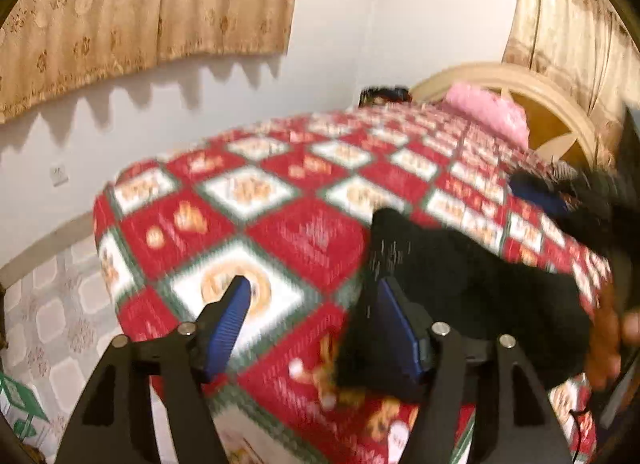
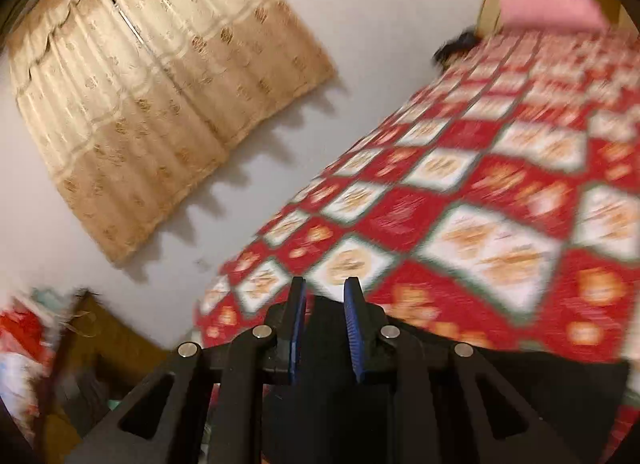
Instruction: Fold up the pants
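The black pants (image 1: 472, 288) lie bunched on the red, white and green patterned bedspread (image 1: 248, 232) near the bed's front corner. My left gripper (image 1: 312, 284) hangs open just above the bed. Only bedspread shows between its blue pads, and the pants' left edge sits against the outside of its right finger (image 1: 396, 324). In the right wrist view, my right gripper (image 2: 325, 284) has its jaws close together with black pants cloth (image 2: 540, 384) bunched between the pads and spreading out to the right below it. Both views are motion-blurred.
A pink pillow (image 1: 488, 111) lies by the curved wooden headboard (image 1: 560, 103). Beige curtains (image 1: 140, 11) hang on the white wall behind the bed. A person's hand (image 1: 608, 344) shows at the right edge. Tiled floor (image 1: 60, 312) lies left of the bed, with clutter (image 2: 24, 344) beside it.
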